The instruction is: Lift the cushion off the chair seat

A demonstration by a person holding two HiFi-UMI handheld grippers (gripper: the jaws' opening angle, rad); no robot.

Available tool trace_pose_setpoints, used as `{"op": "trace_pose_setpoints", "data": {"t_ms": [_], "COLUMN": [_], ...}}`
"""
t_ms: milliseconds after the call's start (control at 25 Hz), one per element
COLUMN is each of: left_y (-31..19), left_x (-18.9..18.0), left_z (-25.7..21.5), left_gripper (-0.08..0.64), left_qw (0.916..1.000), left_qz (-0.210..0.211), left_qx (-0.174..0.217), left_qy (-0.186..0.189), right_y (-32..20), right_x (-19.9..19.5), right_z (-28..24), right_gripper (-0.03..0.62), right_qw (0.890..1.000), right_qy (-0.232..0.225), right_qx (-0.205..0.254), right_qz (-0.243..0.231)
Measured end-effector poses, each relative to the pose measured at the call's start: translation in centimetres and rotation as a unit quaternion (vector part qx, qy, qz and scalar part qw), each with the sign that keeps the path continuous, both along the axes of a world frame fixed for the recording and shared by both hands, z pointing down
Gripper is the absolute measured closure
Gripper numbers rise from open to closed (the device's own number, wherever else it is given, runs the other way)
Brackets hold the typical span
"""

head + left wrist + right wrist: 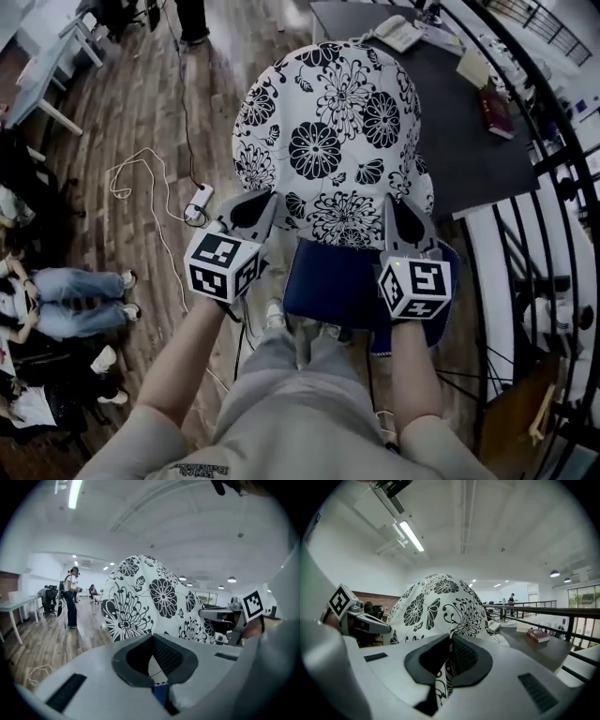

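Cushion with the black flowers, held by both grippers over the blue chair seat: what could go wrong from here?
1. The left gripper and right gripper each pinch only the near edge of the cushion; it may slip or flop.
2. The desk stands close behind it; a swing could hit the book or telephone.
3. The cable on the floor could catch a foot.

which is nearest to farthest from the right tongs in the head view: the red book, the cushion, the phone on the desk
1. cushion: pinched in the right tongs, directly ahead of them.
2. red book: on the dark desk, up and to the right.
3. phone: at the far end of that desk, beyond the cushion's top.
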State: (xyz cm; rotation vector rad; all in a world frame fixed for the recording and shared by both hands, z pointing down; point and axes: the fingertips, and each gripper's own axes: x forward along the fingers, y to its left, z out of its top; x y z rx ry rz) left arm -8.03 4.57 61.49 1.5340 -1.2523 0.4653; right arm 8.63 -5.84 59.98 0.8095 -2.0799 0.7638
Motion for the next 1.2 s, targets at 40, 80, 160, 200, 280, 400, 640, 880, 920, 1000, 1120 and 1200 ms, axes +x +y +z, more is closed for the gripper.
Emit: {"op": "trace_pose_setpoints", "data": {"t_ms": [40,80,160,200,280,400,640,880,920,1000,1120,1200], "left_y": [0.0,0.2,0.2,0.0,-0.6,-0.6,-0.4,-0.6,-0.5,-0.4,-0.4,-0.3], "left_x": [-0.1,0.1,0.5,0.6,0.4,-0.4,-0.2,-0.5,-0.4,-0.4,-0.5,-0.4], "left_z": [-0.1,-0.3,-0.6,-0.5,0.4,1.7,0.8,1.4,1.4,1.5,1.5,1.5], "left_gripper": [0.555,0.555,0.555,0.555,0.555,0.555,0.555,0.555,0.555,0.555,0.555,0.555], "left_qw": [0.9998,0.9994,0.9985,0.9977,0.9958,0.9961,0.9969,0.9937,0.9934,0.9928,0.9911,0.9908], "left_qz": [-0.015,-0.026,-0.031,-0.027,-0.018,-0.02,-0.036,-0.073,-0.073,-0.075,-0.087,-0.087], "left_qx": [0.008,0.018,0.045,0.062,0.089,0.086,0.024,0.022,0.022,0.029,0.054,0.067], "left_qy": [0.006,0.011,0.008,0.003,-0.004,-0.005,0.065,0.083,0.086,0.089,0.084,0.079], "right_y": [0.1,0.2,0.0,-0.2,-0.7,-0.5,-0.3,-0.4,-0.4,-0.4,-0.3,-0.2], "right_x": [-0.1,0.0,0.3,0.4,0.3,-0.2,0.0,-0.2,-0.1,0.0,0.0,0.0], "right_z": [-0.2,-0.6,-1.3,-1.3,-0.6,1.0,-0.1,0.3,0.4,0.5,0.4,0.3], "right_gripper": [0.577,0.577,0.577,0.577,0.577,0.577,0.577,0.577,0.577,0.577,0.575,0.577], "right_qw": [1.0,1.0,0.998,0.997,0.994,0.994,0.998,0.998,0.998,0.998,0.998,0.998], "right_qy": [-0.011,-0.019,-0.032,-0.039,-0.056,-0.074,-0.05,-0.061,-0.059,-0.056,-0.053,-0.05], "right_qx": [0.01,0.022,0.055,0.072,0.095,0.083,0.008,-0.01,-0.009,-0.009,-0.008,-0.007], "right_qz": [0.002,0.001,-0.003,-0.004,0.001,0.004,0.024,0.021,0.02,0.02,0.021,0.027]}}
